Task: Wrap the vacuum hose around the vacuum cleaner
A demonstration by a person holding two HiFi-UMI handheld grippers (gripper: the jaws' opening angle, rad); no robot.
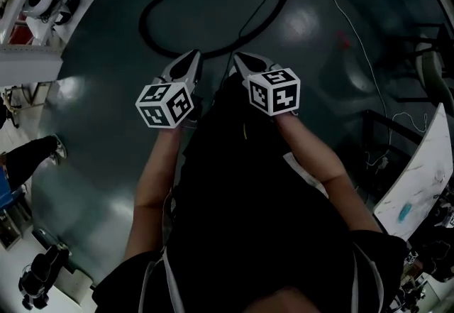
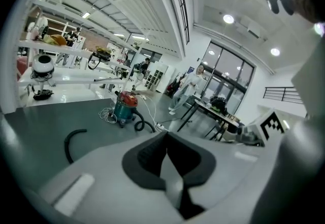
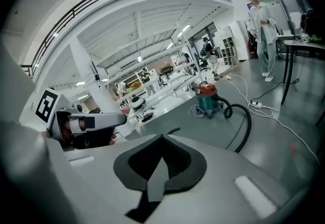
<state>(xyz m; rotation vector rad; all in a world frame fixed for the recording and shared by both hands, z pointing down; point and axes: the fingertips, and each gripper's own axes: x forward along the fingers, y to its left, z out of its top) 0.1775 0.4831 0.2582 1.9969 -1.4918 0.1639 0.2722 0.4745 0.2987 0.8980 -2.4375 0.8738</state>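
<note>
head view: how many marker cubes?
2. One cube sits on the left gripper, the other cube on the right gripper, side by side over the floor. None seems hidden.

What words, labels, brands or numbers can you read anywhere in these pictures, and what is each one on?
No text can be read in any view.
On the left gripper, the left cube: black-and-white squares only, no letters.
On the right gripper, the right cube: the same.
On the vacuum cleaner: any label is too small to read.

Glossy, smooth grey floor [image 1: 106, 113]; matt black hose [image 3: 249, 120]; plastic-looking vacuum cleaner [image 3: 207, 101].
</note>
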